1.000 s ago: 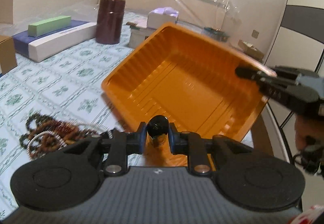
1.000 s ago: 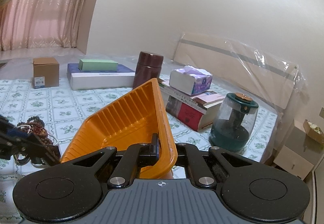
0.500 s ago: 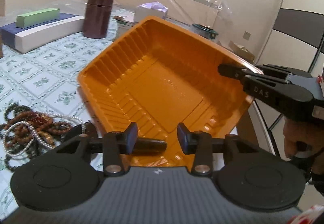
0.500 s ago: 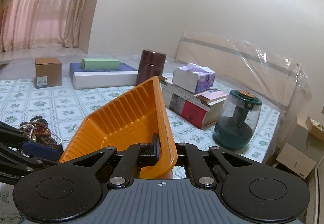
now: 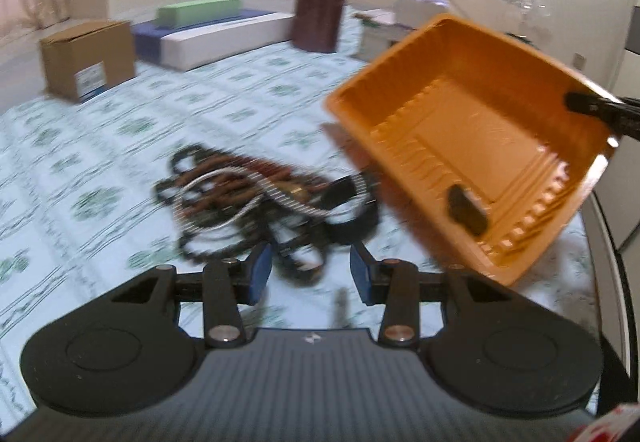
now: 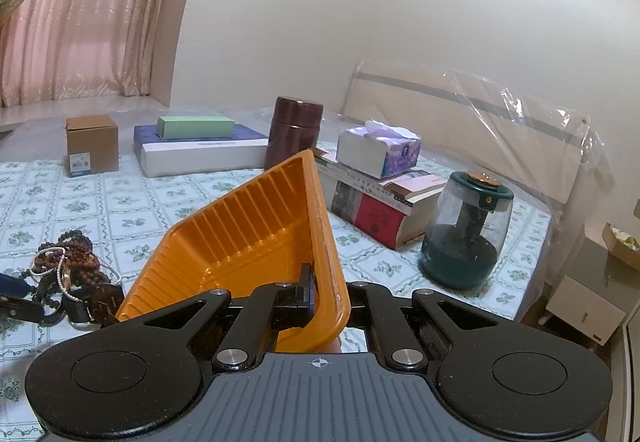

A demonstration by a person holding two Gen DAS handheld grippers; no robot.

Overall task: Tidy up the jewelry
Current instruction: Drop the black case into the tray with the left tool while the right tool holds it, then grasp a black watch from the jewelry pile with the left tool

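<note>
Jewelry (image 5: pixel 256 198), a tangle of dark bead strands and a silvery chain, lies heaped on the green-patterned cloth (image 5: pixel 120 130) at centre frame in the left wrist view, its long axis running left to right. Just below it, the left gripper (image 5: pixel 311 274) hangs with jaws wide apart, holding nothing. At right, an orange tray (image 5: pixel 472 130) is tilted up off the cloth, its open side facing the camera; one small dark piece (image 5: pixel 466 208) sits in its lower corner.

Seen from the right wrist, the right gripper (image 6: pixel 326 296) is clamped on the tray's rim (image 6: pixel 320 202), the tray rising edge-on at centre. The jewelry (image 6: pixel 68 266) rests at left edge, beside the tray's lower corner.
</note>
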